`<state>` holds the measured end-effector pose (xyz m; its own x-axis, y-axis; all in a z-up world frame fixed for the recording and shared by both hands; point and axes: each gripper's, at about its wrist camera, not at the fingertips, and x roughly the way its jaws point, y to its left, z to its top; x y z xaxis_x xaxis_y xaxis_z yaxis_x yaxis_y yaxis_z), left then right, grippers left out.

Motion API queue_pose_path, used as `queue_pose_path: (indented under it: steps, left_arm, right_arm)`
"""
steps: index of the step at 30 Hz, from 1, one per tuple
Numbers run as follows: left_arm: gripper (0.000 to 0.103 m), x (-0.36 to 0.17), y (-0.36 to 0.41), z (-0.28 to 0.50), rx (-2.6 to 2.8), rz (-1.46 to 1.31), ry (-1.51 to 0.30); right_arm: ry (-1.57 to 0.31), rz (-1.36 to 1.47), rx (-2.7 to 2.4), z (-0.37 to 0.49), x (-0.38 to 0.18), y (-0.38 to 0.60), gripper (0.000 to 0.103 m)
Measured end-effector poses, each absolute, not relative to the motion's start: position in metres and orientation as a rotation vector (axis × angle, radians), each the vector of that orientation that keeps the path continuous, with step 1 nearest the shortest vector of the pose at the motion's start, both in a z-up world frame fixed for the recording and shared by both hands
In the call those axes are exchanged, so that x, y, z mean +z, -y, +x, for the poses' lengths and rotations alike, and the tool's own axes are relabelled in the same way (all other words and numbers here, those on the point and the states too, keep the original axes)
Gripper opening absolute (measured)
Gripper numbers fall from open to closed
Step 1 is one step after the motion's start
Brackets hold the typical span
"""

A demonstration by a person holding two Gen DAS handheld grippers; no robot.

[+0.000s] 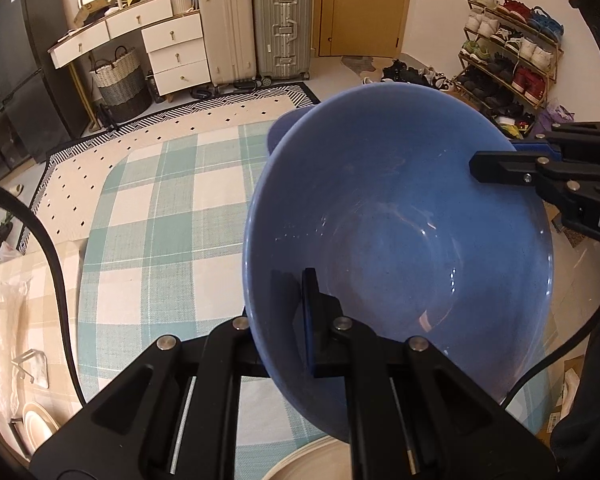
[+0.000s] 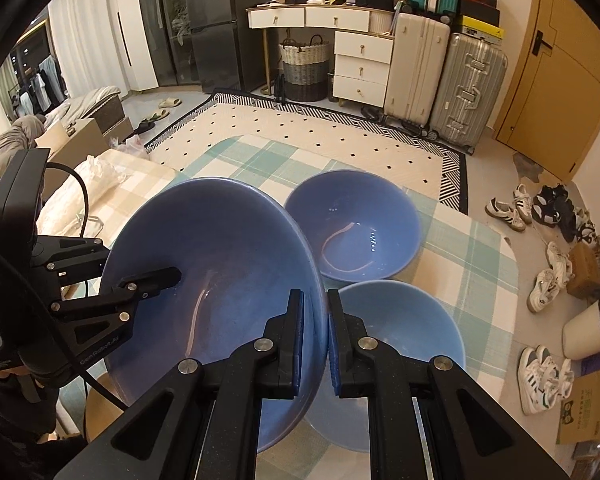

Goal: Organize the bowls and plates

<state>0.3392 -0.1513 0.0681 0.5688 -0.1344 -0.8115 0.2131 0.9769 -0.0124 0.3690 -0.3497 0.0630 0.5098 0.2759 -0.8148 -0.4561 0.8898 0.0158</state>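
Observation:
A large blue bowl (image 1: 400,216) hangs tilted above the checked table, held by both grippers on opposite sides of its rim. My left gripper (image 1: 288,312) is shut on the near rim, one finger inside the bowl and one outside. My right gripper (image 1: 504,156) is shut on the far right rim. In the right wrist view the same bowl (image 2: 220,264) fills the middle, with my right gripper (image 2: 315,320) pinching its rim and my left gripper (image 2: 140,276) clamped on the left side. Two more blue bowls stand on the table: a darker bowl (image 2: 356,224) and a paler bowl (image 2: 404,340).
The table carries a green and white checked cloth (image 1: 160,208). A cream plate (image 1: 312,464) lies under the left gripper, and more plates (image 1: 36,424) stand at the lower left. Black cables (image 1: 56,264) trail from both grippers. Suitcases, drawers and shoes line the room.

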Motion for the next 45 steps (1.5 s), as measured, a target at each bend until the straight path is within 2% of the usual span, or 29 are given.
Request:
queue_pose_path:
  steps: [23, 32, 45]
  left_arm:
    - [0.006, 0.118, 0.267, 0.344, -0.288, 0.176, -0.897]
    - [0.006, 0.114, 0.304, 0.357, -0.306, 0.211, -0.9]
    - [0.006, 0.078, 0.312, 0.396, -0.303, 0.215, -0.946]
  right_arm:
    - [-0.9, -0.124, 0.341, 0.359, 0.088, 0.436, 0.011]
    - [-0.904, -0.09, 0.313, 0.365, 0.084, 0.462, 0.011]
    - [-0.945, -0.075, 0.316, 0.388, 0.052, 0.474, 0.011]
